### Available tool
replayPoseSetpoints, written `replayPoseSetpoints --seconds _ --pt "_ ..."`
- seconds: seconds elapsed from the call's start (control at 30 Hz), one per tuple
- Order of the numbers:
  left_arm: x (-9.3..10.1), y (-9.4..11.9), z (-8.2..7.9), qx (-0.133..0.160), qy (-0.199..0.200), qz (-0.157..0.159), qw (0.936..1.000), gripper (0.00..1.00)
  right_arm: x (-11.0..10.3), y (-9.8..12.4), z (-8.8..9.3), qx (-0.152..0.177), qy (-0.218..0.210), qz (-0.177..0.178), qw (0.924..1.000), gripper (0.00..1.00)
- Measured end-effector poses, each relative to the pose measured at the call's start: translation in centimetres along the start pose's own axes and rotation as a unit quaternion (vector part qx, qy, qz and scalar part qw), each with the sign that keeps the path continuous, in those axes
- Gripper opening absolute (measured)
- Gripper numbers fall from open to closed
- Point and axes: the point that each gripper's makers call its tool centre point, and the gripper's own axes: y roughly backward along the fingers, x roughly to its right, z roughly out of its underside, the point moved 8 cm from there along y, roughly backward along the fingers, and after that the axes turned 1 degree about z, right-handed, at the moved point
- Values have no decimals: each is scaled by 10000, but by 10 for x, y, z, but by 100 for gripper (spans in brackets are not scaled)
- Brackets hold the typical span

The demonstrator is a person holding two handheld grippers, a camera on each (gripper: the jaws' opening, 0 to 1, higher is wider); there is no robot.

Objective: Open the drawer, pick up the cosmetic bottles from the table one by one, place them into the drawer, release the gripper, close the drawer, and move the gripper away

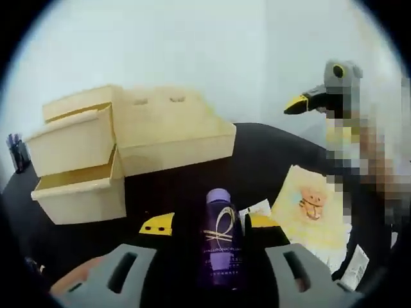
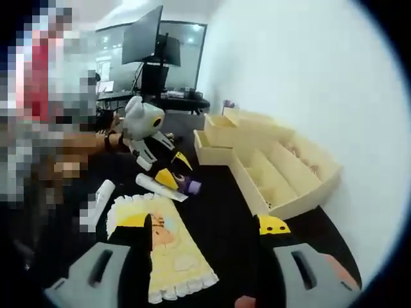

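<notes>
Holding the dark purple plastic cosmetic bottle (image 1: 220, 240) upright between my left gripper (image 1: 221, 269) jaws, gripped mid-body | probably light, smooth, slippery | cream plastic drawer (image 1: 80, 183) open ahead-left | right gripper (image 2: 202, 269) wide, empty, above the black table (image 2: 218, 212).

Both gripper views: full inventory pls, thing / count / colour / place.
Purple bottle: 1, purple, upright between the left tool's jaws.
Drawer organiser: 1, cream, back of the black table, two drawers open.
Yellow pouch: 1, yellow with a cartoon print, flat on the table.
White tubes: at least 2, white, beside the pouch.
Monitor: 1, dark, background desk.
Left tool: grey, yellow tips, around the bottle.
Right tool: grey, open over the pouch.
</notes>
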Motion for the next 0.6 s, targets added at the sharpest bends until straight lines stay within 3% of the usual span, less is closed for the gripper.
replayPoseSetpoints --seconds 0.43,0.6 --pt "5 -6 2 -85 115 36 9999 36 -11 -11 7 -135 39 -34 9999 58" --pt "9 -9 1 -119 64 26 9999 28 -11 -11 6 -177 89 -53 9998 58"
